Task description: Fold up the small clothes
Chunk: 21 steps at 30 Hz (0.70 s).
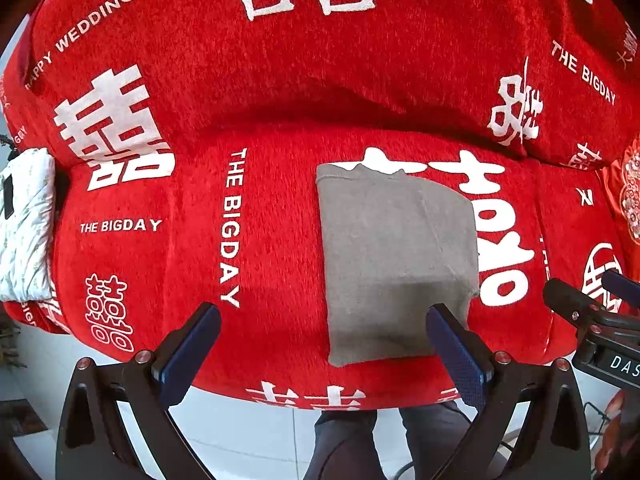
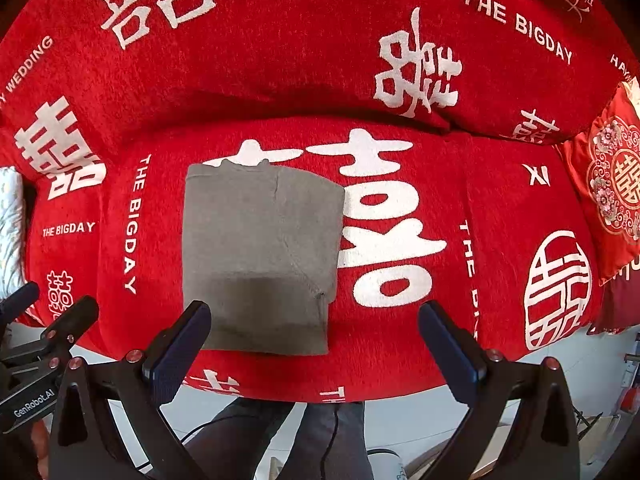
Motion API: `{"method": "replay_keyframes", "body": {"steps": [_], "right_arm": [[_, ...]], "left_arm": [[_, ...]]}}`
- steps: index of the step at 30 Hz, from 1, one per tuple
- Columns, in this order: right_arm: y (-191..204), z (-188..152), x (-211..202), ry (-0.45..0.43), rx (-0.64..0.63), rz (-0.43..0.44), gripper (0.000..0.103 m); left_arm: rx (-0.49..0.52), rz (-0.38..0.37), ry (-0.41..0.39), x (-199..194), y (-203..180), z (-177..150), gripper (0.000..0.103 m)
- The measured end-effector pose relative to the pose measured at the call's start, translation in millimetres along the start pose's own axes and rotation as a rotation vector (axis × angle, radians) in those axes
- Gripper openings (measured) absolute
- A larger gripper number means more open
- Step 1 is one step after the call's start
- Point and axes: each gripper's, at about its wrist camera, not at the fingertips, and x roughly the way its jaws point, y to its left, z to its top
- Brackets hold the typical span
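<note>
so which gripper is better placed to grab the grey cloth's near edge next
Probably the left gripper: its right finger already overlaps the grey cloth's near edge. The right gripper overlaps it only at its left finger. Both are open; it's close.

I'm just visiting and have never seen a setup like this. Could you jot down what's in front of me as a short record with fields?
surface: sofa with a red cover, white wedding lettering
garment: grey garment, folded into a flat rectangle on the seat
left gripper: jaws open, holding nothing, near the garment's front edge
right gripper: jaws open, holding nothing, near the same edge
right of seat: red embroidered cushion
left of seat: white patterned pillow
task state: garment looks folded
</note>
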Motion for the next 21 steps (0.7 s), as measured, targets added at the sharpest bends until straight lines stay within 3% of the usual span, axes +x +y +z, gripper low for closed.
{"method": "replay_keyframes", "body": {"steps": [21], "right_arm": [[7.3,-5.1,2.2,0.003,-0.007,-0.001,0.103]], "left_arm": [[-0.014,-0.004,-0.005,-2.0,1.0,1.8,0.103]]}}
